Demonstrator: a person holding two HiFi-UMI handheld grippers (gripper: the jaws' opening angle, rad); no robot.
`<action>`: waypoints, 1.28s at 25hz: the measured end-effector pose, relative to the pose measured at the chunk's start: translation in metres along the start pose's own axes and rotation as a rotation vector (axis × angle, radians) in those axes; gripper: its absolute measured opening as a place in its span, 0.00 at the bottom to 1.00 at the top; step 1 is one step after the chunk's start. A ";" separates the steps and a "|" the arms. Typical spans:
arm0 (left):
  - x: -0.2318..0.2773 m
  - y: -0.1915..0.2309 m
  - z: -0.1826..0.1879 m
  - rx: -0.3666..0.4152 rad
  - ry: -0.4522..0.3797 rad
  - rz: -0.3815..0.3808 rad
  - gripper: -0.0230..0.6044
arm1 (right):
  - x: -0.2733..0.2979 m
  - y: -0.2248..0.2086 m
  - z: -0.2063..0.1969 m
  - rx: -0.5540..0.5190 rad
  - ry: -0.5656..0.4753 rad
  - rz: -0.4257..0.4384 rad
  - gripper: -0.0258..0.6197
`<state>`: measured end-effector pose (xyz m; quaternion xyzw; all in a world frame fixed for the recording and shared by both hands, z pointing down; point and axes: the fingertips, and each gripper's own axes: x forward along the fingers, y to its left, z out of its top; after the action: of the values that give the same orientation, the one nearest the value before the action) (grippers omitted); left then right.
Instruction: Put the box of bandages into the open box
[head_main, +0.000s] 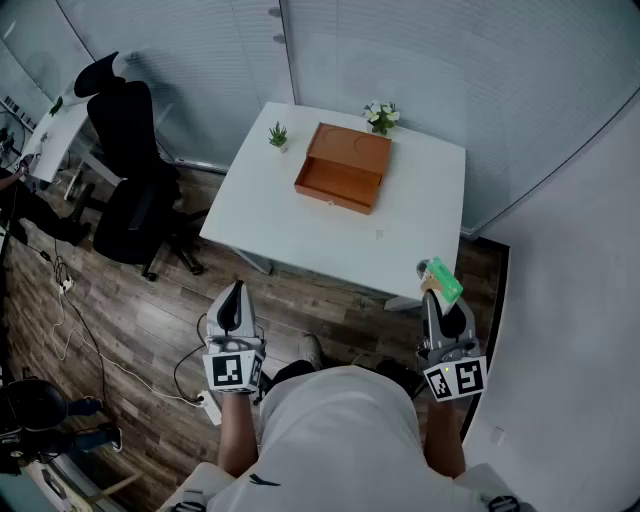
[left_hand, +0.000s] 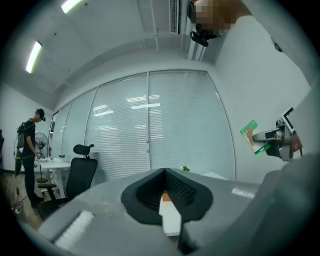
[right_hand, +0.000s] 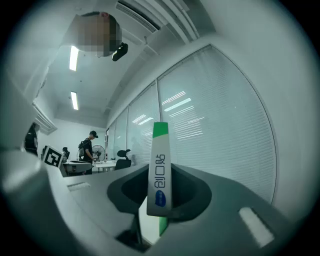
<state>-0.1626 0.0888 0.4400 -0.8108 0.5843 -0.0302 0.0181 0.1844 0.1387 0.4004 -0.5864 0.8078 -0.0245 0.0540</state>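
- Right now the box of bandages (right_hand: 160, 170), a slim white carton with green ends, stands upright between the jaws of the right gripper (right_hand: 159, 197); the pads press on its lower part and the green top sticks out well above them
- From the head view the box of bandages (head_main: 441, 278) is up in the air at the tip of the right gripper (head_main: 434, 293), close by the near right corner of the white table (head_main: 300, 225) and not resting on it
- Looking across from the left gripper view, the same carton (left_hand: 250, 136) shows tilted at the end of the right gripper (left_hand: 272, 137), against the pale wall
- The open wooden box (head_main: 343, 165) sits toward the far middle of the table, orange-brown, its lid swung back flat behind the tray; it is well apart from the carton
- The left gripper (head_main: 236, 290) is held low on the person's left, over the wooden floor, short of the table's near edge
- In its own view the left gripper (left_hand: 164, 172) has its jaws together at the tips with nothing gripped; a sliver of table and orange box shows through the gap lower down
- Two small potted plants stand on the table's far side, one (head_main: 278, 135) just left of the open box, one with pale flowers (head_main: 380, 117) behind it to the right
- A black office chair (head_main: 135, 170) stands left of the table, with cables (head_main: 75, 320) trailing over the floor nearby
- Beyond the table runs a glass wall (left_hand: 150, 125) with blinds
- Farther off, a person (right_hand: 90, 150) in a cap stands by another desk
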 end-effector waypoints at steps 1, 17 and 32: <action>-0.001 -0.001 0.000 0.001 0.000 -0.001 0.05 | -0.001 0.000 0.001 0.010 -0.007 0.000 0.18; -0.010 0.003 -0.004 -0.012 0.005 0.006 0.05 | -0.004 0.007 0.003 0.023 -0.011 0.012 0.18; 0.020 0.058 -0.013 -0.024 0.024 -0.023 0.05 | 0.041 0.022 -0.007 0.021 0.018 -0.057 0.18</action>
<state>-0.2119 0.0511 0.4501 -0.8172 0.5755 -0.0331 0.0009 0.1501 0.1060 0.4025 -0.6082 0.7910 -0.0398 0.0522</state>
